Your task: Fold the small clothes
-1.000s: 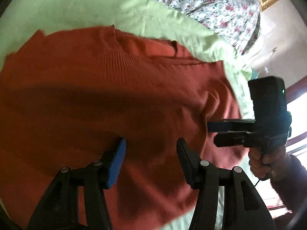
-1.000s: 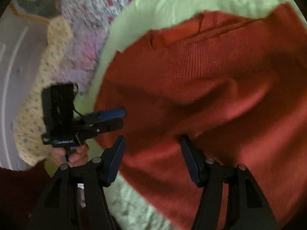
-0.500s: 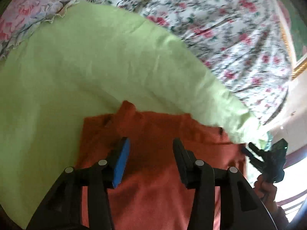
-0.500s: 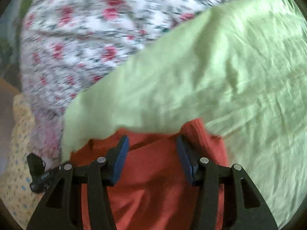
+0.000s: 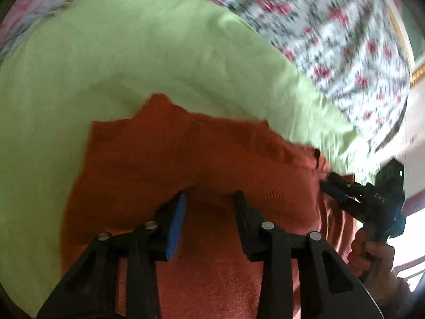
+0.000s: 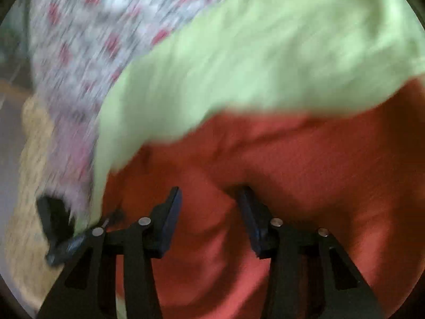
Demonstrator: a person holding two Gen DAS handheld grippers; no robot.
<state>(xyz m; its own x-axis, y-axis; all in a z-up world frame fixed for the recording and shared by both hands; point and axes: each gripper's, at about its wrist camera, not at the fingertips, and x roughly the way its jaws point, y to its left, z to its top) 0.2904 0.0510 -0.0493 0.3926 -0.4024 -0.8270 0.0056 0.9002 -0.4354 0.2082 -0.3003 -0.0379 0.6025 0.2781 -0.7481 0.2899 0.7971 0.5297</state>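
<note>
On the pale green cotton sheet (image 5: 138, 61) we see the rust-orange knitted sweater (image 5: 212, 154) lying folded, its doubled upper edge bunched just ahead of both tools. Our left gripper (image 5: 209, 202) hangs over the knit with its jaws apart and nothing between them. Our right gripper (image 6: 209, 199), blurred in its own view, likewise stands spread above the orange fabric. Beyond the sheet lies a white bedspread with red flowers (image 5: 332, 26)
</note>
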